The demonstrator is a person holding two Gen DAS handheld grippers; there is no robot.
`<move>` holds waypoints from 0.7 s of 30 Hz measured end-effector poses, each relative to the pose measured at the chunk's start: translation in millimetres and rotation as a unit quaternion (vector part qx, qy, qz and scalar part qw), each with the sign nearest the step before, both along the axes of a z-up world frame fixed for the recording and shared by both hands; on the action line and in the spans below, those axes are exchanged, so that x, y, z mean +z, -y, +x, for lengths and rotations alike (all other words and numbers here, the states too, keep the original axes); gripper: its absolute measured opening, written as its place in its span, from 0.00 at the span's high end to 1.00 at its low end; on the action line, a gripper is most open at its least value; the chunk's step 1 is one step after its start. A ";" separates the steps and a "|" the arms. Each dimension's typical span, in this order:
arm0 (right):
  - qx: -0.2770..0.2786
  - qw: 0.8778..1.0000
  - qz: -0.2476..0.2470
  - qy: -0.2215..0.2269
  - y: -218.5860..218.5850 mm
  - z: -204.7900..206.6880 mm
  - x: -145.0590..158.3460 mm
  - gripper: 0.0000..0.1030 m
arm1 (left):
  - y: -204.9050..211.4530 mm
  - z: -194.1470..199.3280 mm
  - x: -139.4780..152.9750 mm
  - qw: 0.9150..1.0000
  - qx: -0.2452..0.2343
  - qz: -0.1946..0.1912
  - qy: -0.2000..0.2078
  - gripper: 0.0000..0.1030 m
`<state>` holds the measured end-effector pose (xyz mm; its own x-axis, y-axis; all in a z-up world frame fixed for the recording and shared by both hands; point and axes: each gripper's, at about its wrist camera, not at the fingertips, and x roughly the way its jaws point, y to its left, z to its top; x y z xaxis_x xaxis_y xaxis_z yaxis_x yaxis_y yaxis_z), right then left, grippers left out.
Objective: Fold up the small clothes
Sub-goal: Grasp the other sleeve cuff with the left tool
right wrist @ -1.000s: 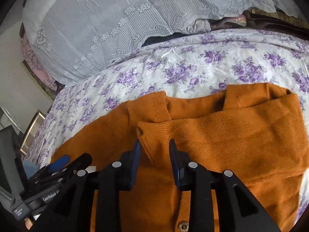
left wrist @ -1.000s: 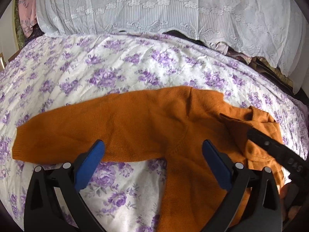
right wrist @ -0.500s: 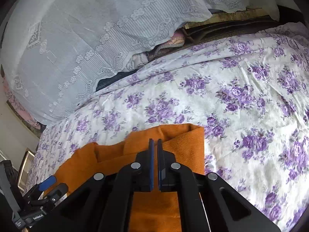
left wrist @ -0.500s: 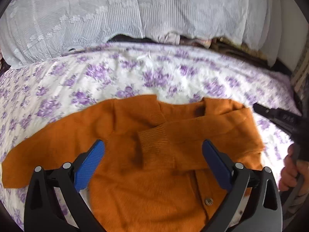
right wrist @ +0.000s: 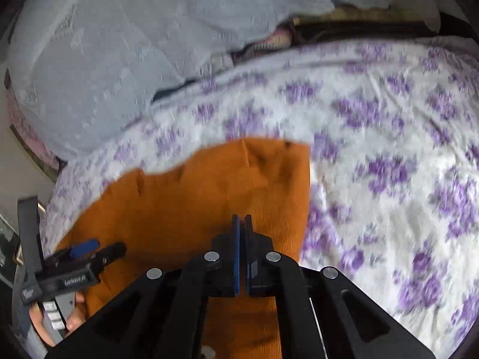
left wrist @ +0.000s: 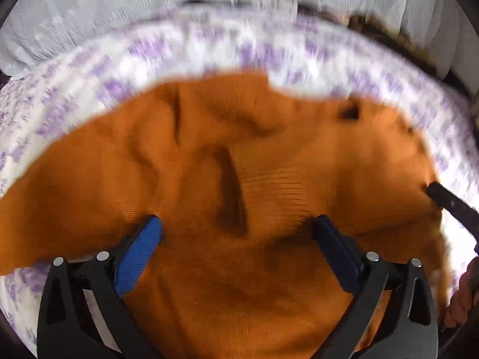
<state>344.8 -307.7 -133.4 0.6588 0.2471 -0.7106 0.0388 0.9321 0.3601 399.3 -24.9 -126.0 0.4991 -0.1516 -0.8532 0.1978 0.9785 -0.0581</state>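
An orange knit cardigan (left wrist: 239, 179) lies on the flowered bedsheet, with one sleeve folded across its chest and the other stretched to the left. My left gripper (left wrist: 236, 230) is open, its blue pads low over the middle of the cardigan. It also shows at the left of the right wrist view (right wrist: 95, 246). My right gripper (right wrist: 242, 224) is shut with nothing visible between its pads, above the cardigan's (right wrist: 209, 203) right edge. One of its black fingers (left wrist: 452, 203) shows at the right in the left wrist view. The frames are blurred.
The white bedsheet with purple flowers (right wrist: 389, 164) spreads wide to the right of the cardigan. White lace-covered pillows or bedding (right wrist: 134, 45) are piled along the far side of the bed. A hand (left wrist: 461, 299) holds the right gripper's handle.
My left gripper has moved right and down, close over the cardigan's body. My right gripper let go of the sleeve cuff, shut, and moved to the cardigan's right edge.
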 end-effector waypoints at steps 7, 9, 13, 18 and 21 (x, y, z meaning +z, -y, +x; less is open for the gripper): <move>-0.026 0.997 0.004 0.079 7.1 -54.9 36.6 0.90 | -44.8 -39.9 29.9 0.999 0.035 -0.006 0.029 0.04; -0.034 0.996 0.009 0.088 11.7 -70.8 33.6 0.76 | -80.3 -51.3 35.6 0.997 0.070 -0.023 0.030 0.04; -0.048 0.995 0.038 0.083 21.5 -90.6 24.6 0.75 | -166.1 -71.2 35.6 0.980 0.171 -0.102 0.016 0.04; -0.056 0.991 0.050 0.110 22.1 -97.3 22.8 0.73 | -256.9 -79.8 9.5 0.922 0.282 -0.266 0.002 0.05; -0.062 0.990 0.048 0.117 23.2 -96.0 17.9 0.67 | -273.8 -72.4 8.1 0.901 0.312 -0.300 0.009 0.10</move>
<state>248.8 -330.9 -115.5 0.8320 0.2121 -0.5126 0.0568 0.8866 0.4590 326.9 248.9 -117.9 0.6604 -0.2679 -0.7015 -0.3736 0.6931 -0.6164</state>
